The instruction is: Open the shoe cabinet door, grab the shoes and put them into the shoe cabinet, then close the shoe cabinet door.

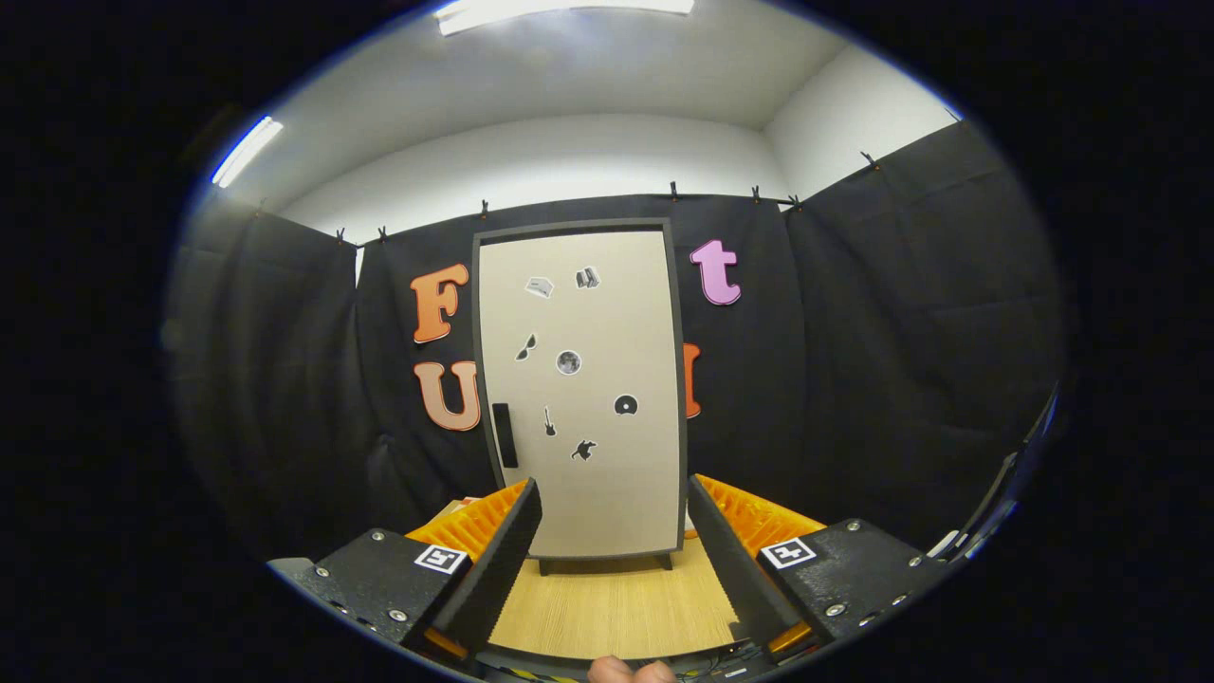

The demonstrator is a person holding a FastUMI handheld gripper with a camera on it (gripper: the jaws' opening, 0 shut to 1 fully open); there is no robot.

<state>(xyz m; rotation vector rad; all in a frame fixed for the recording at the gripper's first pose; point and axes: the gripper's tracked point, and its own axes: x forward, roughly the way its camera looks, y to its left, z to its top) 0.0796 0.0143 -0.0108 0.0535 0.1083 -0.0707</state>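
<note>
Cabinet door [583, 389] is flush shut, standing upright at the far end of the wooden floor [616, 598], handle [505, 434] on its left edge. No shoes visible, so this fits either door not yet opened or closed again with shoes inside. Your gripper [615, 531] is spread wide, holding nothing, squared to the door and well short of it. If you go for the handle, shift left and approach level.

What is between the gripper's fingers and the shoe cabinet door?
Just bare wooden floor. In the gripper view, the gripper is open with its fingers spread apart, and the closed shoe cabinet door stands ahead of them, with nothing in the way.
</note>
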